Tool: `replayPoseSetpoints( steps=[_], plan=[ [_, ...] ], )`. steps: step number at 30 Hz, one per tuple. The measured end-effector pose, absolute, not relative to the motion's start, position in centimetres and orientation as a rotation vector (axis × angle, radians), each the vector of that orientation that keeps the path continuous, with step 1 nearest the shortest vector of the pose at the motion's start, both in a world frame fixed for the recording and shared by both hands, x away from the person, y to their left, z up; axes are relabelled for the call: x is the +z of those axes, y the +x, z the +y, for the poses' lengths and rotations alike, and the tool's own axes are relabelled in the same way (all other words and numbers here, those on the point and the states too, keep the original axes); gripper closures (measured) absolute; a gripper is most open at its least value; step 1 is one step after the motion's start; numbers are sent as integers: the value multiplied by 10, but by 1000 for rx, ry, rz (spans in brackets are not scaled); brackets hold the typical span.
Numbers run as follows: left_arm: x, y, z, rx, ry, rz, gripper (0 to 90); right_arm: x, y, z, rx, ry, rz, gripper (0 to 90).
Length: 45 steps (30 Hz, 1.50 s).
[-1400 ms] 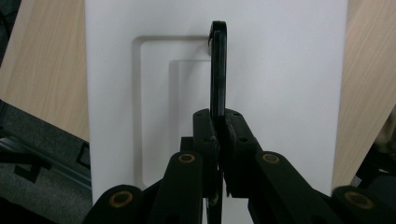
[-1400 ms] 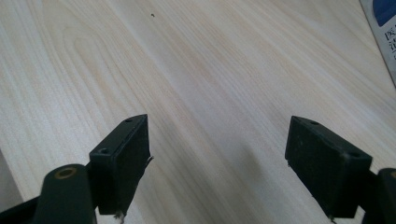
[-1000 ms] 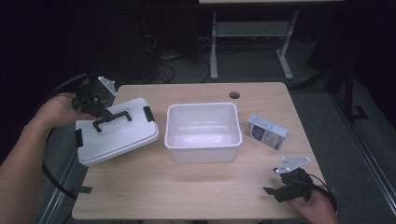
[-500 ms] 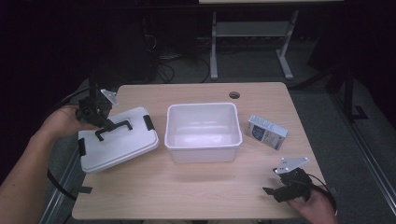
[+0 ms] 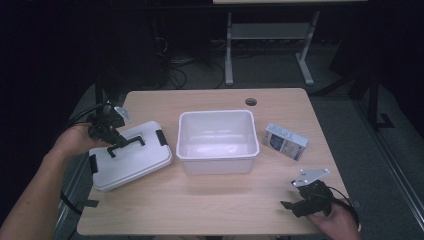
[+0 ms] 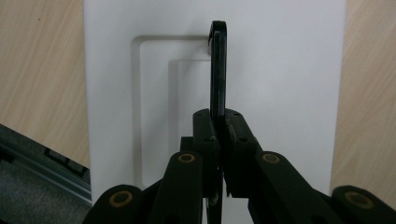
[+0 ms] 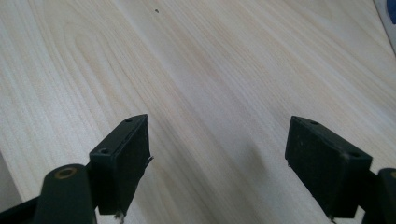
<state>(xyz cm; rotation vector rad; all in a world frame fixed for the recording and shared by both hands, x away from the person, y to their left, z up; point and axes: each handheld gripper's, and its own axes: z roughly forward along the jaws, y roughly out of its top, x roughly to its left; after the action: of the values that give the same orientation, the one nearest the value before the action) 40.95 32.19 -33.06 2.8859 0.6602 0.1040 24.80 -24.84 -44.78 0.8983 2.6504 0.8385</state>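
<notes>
Jaws of our left gripper [image 6: 217,122] pinch the lid [image 5: 131,161] by its black handle [image 6: 218,70] for carrying; our right gripper [image 7: 218,168] rests spread.

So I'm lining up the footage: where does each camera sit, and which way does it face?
High view: above the person's side, looking forward and down on the table; both forearms show.
Left gripper view: rides the left gripper, looking down on the white lid; its jaws clamp the black handle.
Right gripper view: rides the right gripper, facing bare tabletop between open jaws.
The high and left gripper views share the lid and handle.
</notes>
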Motion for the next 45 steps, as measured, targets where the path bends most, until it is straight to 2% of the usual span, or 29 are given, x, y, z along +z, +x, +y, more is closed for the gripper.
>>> replayPoseSetpoints(
  steps=[22, 45],
  plan=[
    [-367, 411, 317, 63, 2906, 680, 847, -450, 248, -247, 834, 896, 2659, 213],
    [-375, 410, 316, 82, 2892, 686, 839, -450, 247, -245, 834, 895, 2664, 216]
  ],
)
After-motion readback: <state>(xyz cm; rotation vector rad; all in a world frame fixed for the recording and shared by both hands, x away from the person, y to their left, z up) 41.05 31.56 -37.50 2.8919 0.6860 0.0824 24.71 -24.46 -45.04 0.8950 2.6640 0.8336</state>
